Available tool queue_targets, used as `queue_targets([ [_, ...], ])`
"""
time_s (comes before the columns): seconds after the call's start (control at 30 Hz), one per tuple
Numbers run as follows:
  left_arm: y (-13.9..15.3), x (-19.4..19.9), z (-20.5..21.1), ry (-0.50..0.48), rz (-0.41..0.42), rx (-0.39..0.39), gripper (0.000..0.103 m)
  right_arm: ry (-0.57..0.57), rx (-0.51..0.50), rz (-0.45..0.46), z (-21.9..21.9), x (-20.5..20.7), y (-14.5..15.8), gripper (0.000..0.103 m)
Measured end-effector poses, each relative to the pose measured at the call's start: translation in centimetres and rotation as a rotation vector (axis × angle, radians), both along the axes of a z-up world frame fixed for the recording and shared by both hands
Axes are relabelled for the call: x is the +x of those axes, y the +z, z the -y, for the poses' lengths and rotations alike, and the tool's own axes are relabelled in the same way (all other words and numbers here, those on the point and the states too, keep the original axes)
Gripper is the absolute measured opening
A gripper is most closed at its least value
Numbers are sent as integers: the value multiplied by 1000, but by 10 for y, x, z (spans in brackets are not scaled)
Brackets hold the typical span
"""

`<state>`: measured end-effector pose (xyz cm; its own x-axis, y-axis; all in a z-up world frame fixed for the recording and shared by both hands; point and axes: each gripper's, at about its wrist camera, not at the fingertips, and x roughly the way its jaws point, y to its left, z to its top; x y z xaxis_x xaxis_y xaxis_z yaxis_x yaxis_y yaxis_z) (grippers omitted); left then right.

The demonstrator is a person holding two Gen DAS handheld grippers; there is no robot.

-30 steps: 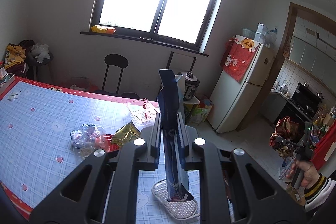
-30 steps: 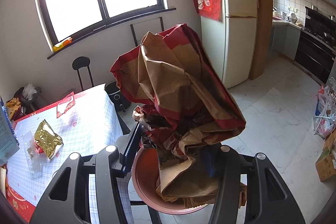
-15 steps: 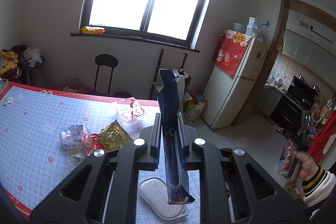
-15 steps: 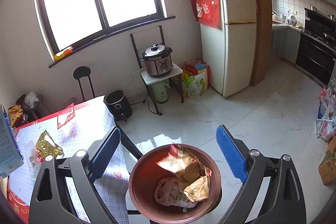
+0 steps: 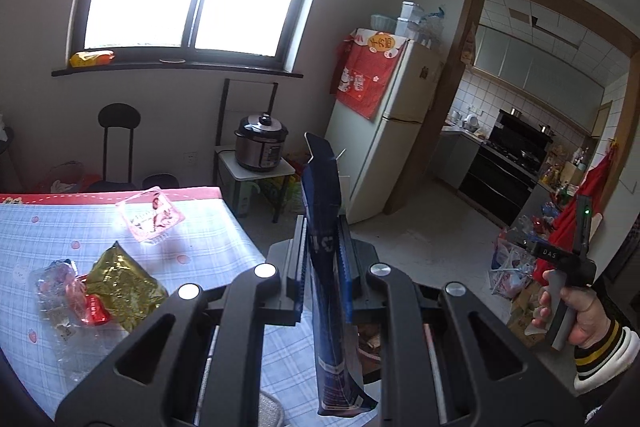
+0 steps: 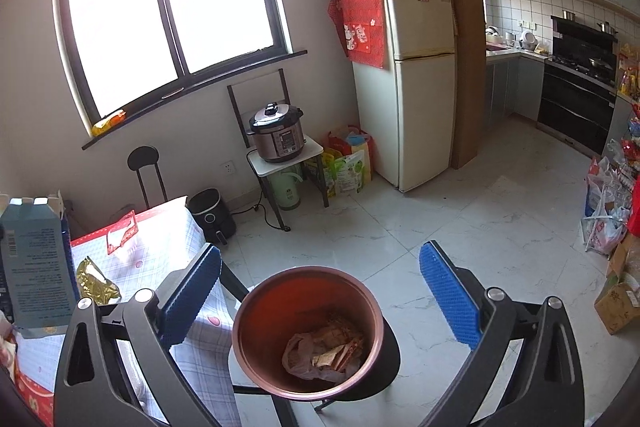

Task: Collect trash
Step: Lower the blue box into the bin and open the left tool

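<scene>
Directly above the round bin (image 6: pixel 307 331), the right gripper (image 6: pixel 320 291) hangs with its jaws spread wide and nothing between them; crumpled wrappers and a thin plastic bag lie at the bin's bottom. That placement is consistent with a drop point, in my judgement. The left gripper (image 5: pixel 324 267) is clamped on a flattened dark blue carton (image 5: pixel 326 227), held on edge and upright, presumably so it can go down into the bin without catching the rim.

Beside the bin, on the checked table (image 5: pixel 208 239), trash remains: a gold foil packet (image 5: pixel 120 285), a clear wrapper with red inside (image 5: pixel 64 287) touching the packet, and a clear plastic tray (image 5: pixel 150 217) further from the bin, near the table's far edge.

Only the right wrist view shows the bin's opening and contents, and the carton's printed broad face (image 6: pixel 36 259) off to the bin's left. Only the left wrist view shows the grip on the carton, plus the person's right hand (image 5: pixel 576 311) on its handle; there the bin is almost wholly hidden behind the gripper.
</scene>
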<state>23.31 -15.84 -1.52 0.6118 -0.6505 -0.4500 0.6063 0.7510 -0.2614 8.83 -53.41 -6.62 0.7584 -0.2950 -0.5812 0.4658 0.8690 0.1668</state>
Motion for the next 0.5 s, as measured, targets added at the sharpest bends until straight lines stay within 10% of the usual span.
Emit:
queue_targets([
  [0.5, -24, 22, 187, -267, -1, -13, 18, -144, -11, -74, 47, -77, -15, 97],
])
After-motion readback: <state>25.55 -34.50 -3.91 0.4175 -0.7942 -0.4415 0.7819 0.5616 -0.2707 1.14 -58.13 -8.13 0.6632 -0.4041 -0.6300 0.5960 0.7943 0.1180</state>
